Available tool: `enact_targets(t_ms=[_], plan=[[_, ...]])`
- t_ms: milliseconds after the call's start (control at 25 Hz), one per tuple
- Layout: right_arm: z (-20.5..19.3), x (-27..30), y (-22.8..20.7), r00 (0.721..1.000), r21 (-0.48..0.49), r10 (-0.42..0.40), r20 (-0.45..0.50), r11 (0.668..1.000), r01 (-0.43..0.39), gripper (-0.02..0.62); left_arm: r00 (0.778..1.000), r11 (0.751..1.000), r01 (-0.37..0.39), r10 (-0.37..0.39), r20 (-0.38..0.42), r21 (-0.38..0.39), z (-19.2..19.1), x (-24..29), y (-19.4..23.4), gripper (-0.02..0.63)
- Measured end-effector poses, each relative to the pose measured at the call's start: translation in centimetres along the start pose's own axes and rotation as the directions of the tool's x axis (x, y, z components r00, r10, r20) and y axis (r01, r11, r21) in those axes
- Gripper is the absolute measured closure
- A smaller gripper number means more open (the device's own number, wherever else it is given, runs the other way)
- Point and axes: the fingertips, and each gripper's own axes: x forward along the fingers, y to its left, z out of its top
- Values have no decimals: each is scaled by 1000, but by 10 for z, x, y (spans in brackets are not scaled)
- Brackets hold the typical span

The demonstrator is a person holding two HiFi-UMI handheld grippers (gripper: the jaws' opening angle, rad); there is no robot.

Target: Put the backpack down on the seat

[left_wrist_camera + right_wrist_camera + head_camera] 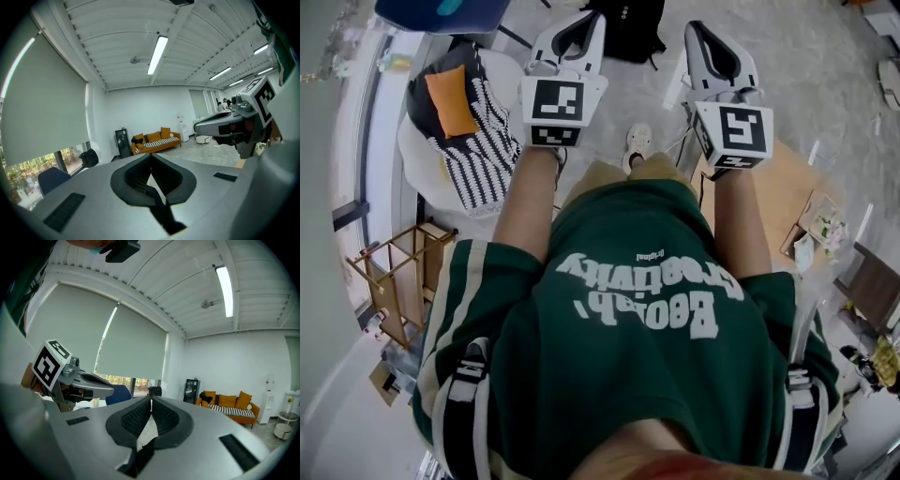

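Two claws clenched, empty: left gripper [577, 28] and right gripper [712, 45], top centre. Black backpack [628, 30] on floor at top edge, apart from cushioned seat [427, 173] upper left.

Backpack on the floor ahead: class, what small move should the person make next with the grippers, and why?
Probably lower one gripper toward the black backpack and open its jaws. The left gripper and right gripper both have jaws shut on nothing and point outward, not down, while the backpack lies on the floor, not on the white seat.
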Motion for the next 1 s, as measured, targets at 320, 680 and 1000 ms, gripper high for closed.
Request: enact_targets(t_ms=[320, 680, 1000], plan=[[-19, 73, -100, 999, 52, 23, 23, 998, -24, 560, 997, 999, -47, 48, -57, 12, 6, 118, 9, 588], [-59, 165, -138, 998, 98, 45, -36, 994, -41, 560, 993, 999, -51, 51, -108, 0, -25, 207, 57, 588], [-114, 285, -154, 992, 116, 68, -110, 992, -55, 558, 991, 999, 5, -10, -130, -38, -80, 312, 123, 588]])
